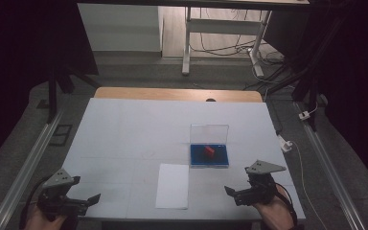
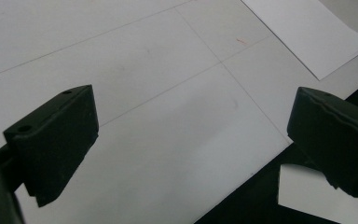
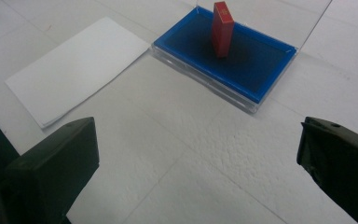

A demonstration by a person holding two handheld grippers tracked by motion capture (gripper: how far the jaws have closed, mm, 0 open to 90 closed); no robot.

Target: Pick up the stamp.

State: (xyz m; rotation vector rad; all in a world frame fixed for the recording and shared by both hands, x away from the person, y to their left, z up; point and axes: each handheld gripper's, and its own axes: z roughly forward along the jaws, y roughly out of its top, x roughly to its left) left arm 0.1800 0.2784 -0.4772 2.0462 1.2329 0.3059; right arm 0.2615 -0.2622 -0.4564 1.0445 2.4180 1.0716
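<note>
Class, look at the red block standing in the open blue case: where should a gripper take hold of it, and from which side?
Probably grip the red block by its two broad faces near the top, coming down from above. It stands upright on the blue tray, clear of the rim, and the raised clear lid blocks the far side.

A fixed overhead camera looks forward and down across the bench point(image 1: 124, 129); 2 tool-mounted cameras skim low over it, both sharing the white paper sheet point(image 1: 173, 186).

Dim room, grey carpet floor point(image 1: 139, 76), white-legged desk point(image 1: 220, 28) beyond the table point(image 1: 124, 134), tangled cables point(image 1: 220, 48).
</note>
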